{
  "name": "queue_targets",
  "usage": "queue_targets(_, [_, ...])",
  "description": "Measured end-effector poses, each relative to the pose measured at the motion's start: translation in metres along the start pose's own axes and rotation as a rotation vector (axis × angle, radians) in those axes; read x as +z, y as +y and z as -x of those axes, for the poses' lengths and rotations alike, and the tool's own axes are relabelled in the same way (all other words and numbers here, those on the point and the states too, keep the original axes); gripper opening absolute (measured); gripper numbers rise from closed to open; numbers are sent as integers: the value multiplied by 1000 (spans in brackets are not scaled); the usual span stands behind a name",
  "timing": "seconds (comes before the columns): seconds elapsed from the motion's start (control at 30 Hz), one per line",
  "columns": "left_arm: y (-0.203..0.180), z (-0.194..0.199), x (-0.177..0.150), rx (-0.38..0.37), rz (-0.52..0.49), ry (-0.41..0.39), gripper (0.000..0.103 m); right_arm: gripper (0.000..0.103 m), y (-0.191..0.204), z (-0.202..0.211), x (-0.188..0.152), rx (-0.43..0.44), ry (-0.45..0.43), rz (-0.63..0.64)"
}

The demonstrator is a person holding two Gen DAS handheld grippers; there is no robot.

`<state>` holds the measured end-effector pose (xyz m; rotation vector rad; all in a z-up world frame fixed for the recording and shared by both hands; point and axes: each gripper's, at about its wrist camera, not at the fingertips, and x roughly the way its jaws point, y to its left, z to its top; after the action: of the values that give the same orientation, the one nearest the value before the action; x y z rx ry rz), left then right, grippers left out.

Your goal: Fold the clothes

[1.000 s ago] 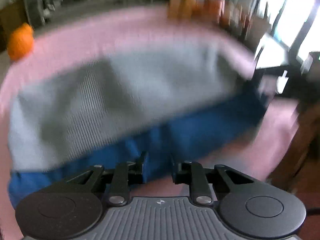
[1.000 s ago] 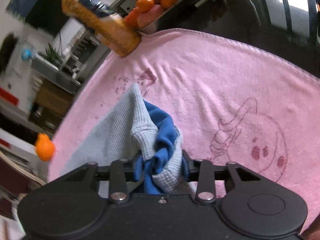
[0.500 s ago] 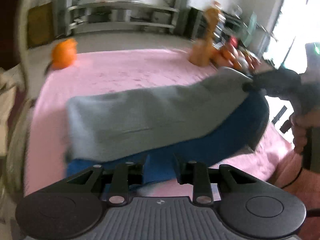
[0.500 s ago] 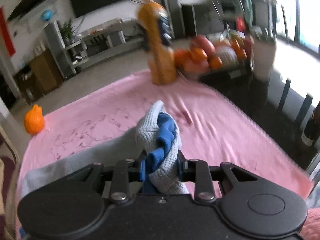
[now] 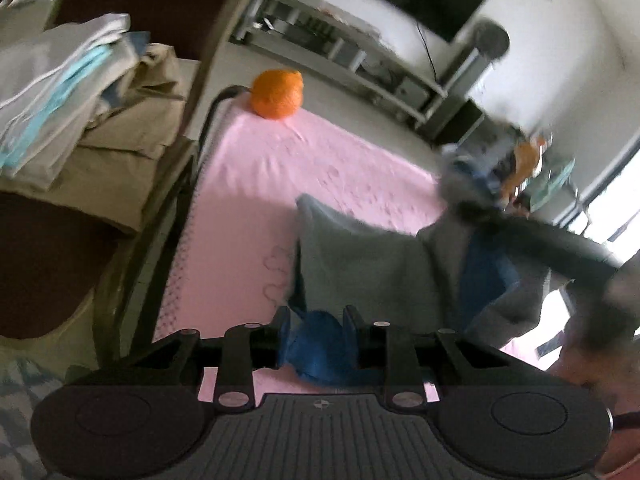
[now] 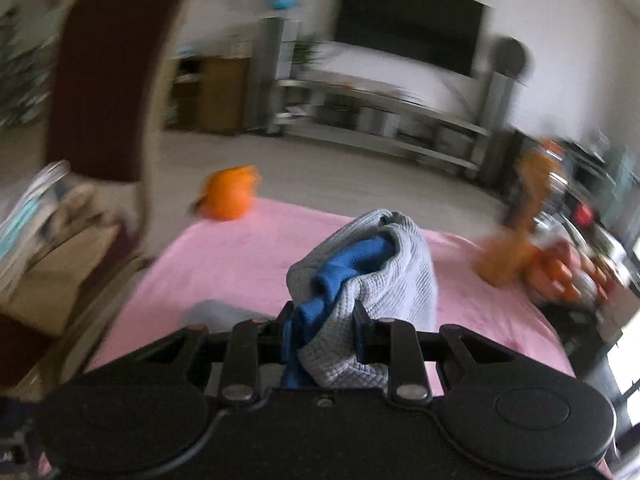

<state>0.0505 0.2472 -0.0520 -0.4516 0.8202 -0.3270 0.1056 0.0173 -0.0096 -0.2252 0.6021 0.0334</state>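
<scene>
Both jaws clench bunched ends of the grey-and-blue knit garment (image 5: 368,272), lifted at lower centre above the pink towel (image 5: 320,160). Soft, light, floppy; likely best held at corners.

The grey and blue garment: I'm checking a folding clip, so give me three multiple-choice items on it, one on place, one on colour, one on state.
1. Where is the orange fruit?
A. on the pink cloth's far corner
B. on the chair
C. in a claw

2. What colour is the garment's inner side?
A. red
B. blue
C. yellow

3. What holds the garment?
A. neither claw
B. only the left claw
C. both claws

Answers:
1 A: the orange fruit sits on the pink cloth.
2 B: blue shows inside the garment.
3 C: the left claw and right claw each pinch fabric.
</scene>
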Motion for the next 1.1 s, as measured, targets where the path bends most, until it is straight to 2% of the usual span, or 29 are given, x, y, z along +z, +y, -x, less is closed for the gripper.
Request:
queue_targets(0.1, [19,7,4,-14,90,-24,25,26,43,-21,-9,76,12,164])
queue_targets(0.17, [27,7,6,3,132,-29,25,26,64,-37,-20,131,34,244])
queue_targets(0.3, [29,3,8,33,139,-18,25,27,97,-65,-50,210,130,364])
queue_targets(0.33, [28,3,8,34,137,-20,25,28,102,-66,-54,219,130,398])
queue_targets(0.4, [28,1,9,37,141,-20,25,36,108,-57,-61,250,91,481])
queue_targets(0.43, [28,0,9,43,143,-18,25,48,109,-52,-61,287,89,501])
queue_targets(0.47, [28,-1,9,50,145,-17,25,53,108,-44,-59,321,84,512])
queue_targets(0.53, [29,-3,9,64,149,-17,25,53,100,-29,-55,374,73,516])
queue_targets(0.63, [29,-4,8,81,160,-21,25,55,75,-4,-42,424,88,416])
queue_targets(0.7, [27,-7,8,88,161,-17,30,58,45,13,-34,468,118,301])
queue_targets(0.77, [22,-12,9,98,153,-7,31,72,7,27,-28,496,137,168])
queue_targets(0.83, [11,-17,9,102,121,-7,37,72,-31,37,-29,504,141,43])
queue_targets(0.93, [-10,-27,12,83,53,-10,43,76,-86,38,-40,503,139,-151])
queue_targets(1.1, [-32,-76,29,116,48,94,45,76,-140,1,-80,497,220,-451])
